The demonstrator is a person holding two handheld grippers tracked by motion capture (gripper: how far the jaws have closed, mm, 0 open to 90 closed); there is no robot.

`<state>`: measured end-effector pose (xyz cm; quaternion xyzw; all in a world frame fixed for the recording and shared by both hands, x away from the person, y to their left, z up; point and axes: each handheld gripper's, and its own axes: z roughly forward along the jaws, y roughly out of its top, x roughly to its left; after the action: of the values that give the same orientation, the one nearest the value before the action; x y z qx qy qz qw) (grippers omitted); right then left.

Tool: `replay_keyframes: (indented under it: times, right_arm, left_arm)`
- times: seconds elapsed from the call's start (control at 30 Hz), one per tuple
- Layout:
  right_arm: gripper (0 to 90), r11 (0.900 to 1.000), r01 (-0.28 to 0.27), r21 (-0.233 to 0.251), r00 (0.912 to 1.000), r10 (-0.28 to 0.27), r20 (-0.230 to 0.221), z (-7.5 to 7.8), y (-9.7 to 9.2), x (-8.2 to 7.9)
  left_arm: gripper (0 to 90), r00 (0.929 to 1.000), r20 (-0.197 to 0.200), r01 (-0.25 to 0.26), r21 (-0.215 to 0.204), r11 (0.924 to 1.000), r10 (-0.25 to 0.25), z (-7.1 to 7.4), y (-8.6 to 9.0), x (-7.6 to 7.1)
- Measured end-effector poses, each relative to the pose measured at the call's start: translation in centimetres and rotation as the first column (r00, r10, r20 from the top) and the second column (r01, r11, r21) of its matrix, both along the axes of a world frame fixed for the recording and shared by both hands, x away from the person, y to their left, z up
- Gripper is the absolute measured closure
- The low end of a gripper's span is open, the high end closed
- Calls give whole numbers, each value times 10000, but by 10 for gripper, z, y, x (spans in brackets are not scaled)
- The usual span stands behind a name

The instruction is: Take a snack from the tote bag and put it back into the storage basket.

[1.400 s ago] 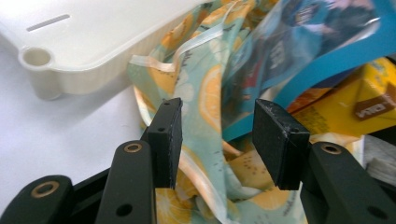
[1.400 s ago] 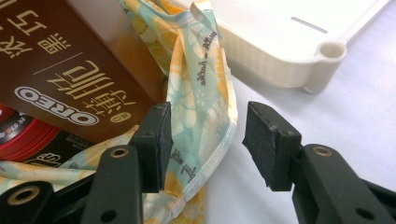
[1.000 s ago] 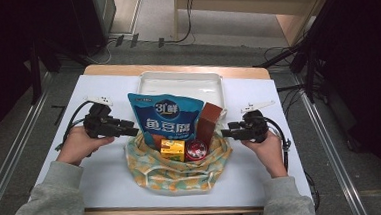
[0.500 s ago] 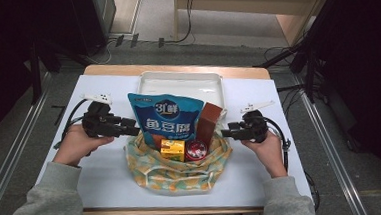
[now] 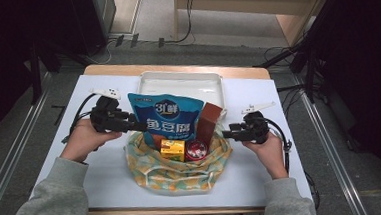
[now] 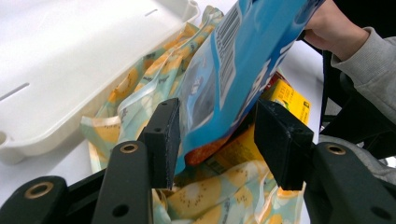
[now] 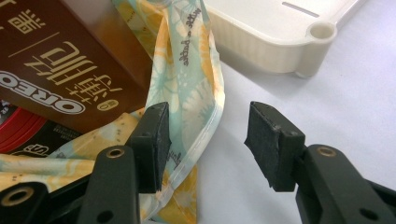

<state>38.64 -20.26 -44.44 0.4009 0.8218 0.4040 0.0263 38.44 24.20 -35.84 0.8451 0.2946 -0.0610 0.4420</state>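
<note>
Left gripper (image 5: 138,125) jaws apart, straddling bottom edge of glossy blue snack pouch (image 5: 171,119), pads not pressing. Pouch stands in yellow-green patterned cloth bag (image 5: 172,171), before white plastic tray (image 5: 179,83). Right gripper (image 5: 228,133) gaping beside bag's right rim, holding nothing.

Standing in the cloth bag (image 5: 175,171) mid-table (image 5: 73,195): pouch (image 5: 169,116) left, box (image 5: 208,120) right, with the tray (image 5: 179,83) just behind.
</note>
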Motion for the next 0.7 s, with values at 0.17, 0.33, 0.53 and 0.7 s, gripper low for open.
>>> replay_keyframes:
  times: [0.17, 0.33, 0.53, 0.7]
  right_arm:
    - [502, 10000, 82, 6, 10000, -82, -35, 0, -2, -2]
    - [502, 10000, 75, -22, 10000, -75, -13, -1, -3, -3]
    - [502, 9999, 111, -34, 9999, -111, -27, -1, -3, -4]
    - [502, 10000, 95, -22, 10000, -95, 5, -1, -2, -4]
  left_arm:
    - [515, 10000, -18, 89, 30, 10000, -89, 0, -8, 3]
    - [521, 9999, 77, 145, -89, 9999, -144, 1, -13, 6]
    - [529, 9996, 140, 236, -406, 9989, -230, 4, -14, 8]
    - [571, 9988, 367, 332, -506, 9982, -313, 6, -17, 7]
